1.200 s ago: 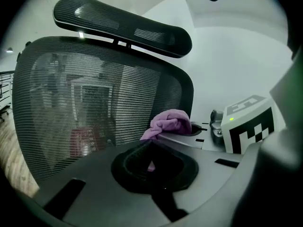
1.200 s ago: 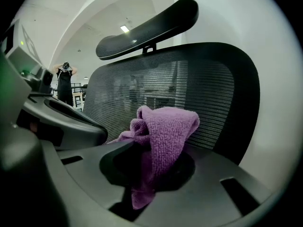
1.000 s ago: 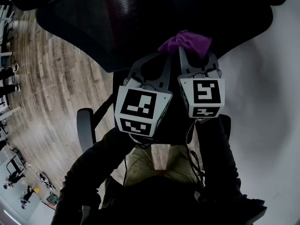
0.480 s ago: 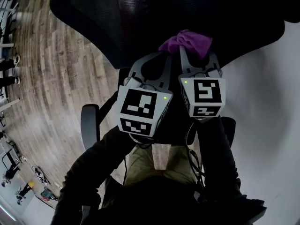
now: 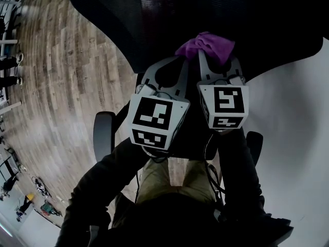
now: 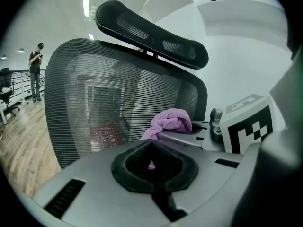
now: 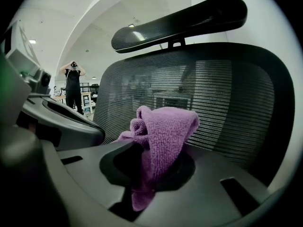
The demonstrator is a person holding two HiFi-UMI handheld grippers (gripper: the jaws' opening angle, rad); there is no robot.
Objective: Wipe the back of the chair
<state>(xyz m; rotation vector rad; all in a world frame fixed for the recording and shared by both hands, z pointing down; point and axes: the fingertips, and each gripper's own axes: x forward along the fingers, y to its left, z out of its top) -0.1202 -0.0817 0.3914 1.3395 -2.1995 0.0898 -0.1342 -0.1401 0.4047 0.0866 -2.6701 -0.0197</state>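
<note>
Nubby cloth (image 7: pixel 163 126), matt mesh chair back (image 7: pixel 227 93)

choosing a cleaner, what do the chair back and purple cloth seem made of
The chair back: black see-through mesh with fine horizontal ribs and a matte look, likely woven synthetic. The purple cloth: nubby looped pile in soft folds, probably microfibre.

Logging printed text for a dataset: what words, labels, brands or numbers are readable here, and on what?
No readable text in any view.
left gripper, marker cube: black-and-white squares, no letters.
right gripper, marker cube: likewise.
purple terry cloth, black mesh chair back: no print shows.
</note>
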